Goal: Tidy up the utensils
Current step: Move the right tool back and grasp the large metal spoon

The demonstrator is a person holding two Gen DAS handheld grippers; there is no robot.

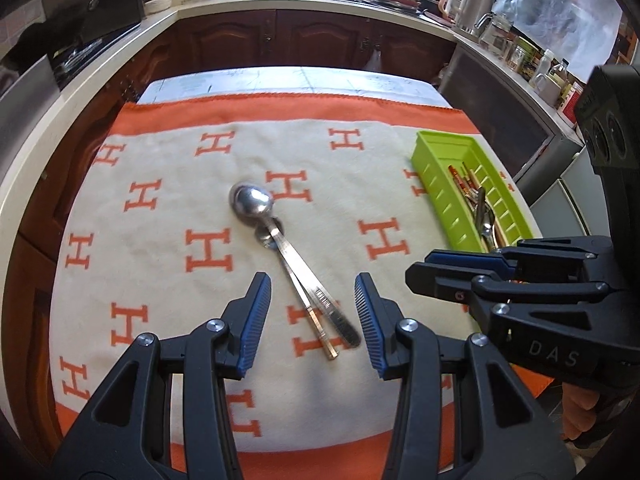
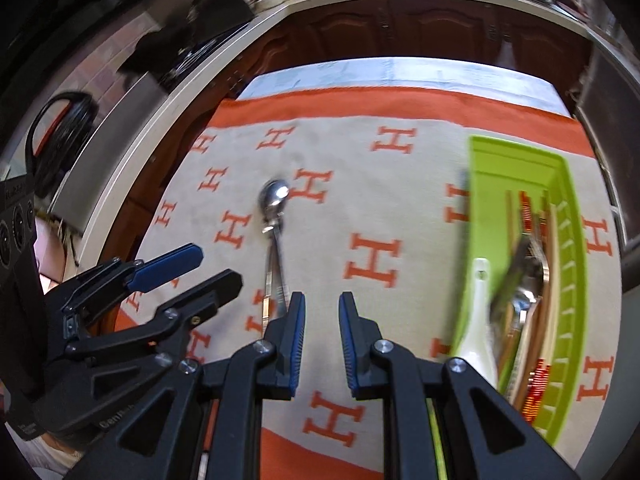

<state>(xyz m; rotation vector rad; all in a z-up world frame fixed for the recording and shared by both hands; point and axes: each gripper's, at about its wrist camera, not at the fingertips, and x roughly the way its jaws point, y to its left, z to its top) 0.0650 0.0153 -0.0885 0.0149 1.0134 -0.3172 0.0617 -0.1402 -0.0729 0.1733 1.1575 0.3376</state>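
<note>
A: Left wrist view. Left gripper point(image 1: 313, 316) spread wide, holding nothing, above the handle ends of two steel spoons point(image 1: 280, 248) lying crossed on the cream-and-orange H-patterned cloth point(image 1: 160, 264).

B: Container?

A: Lime-green slotted plastic tray point(image 1: 444, 168) at far right of the cloth, holding chopsticks and steel cutlery. Right gripper point(image 1: 460, 270) near its close end.

B: Right wrist view?

A: Right gripper point(image 2: 322, 336) fingers parted, empty. Tray point(image 2: 568, 264) at right, blurred; a white ceramic spoon point(image 2: 476, 320) rests against its near wall.
</note>
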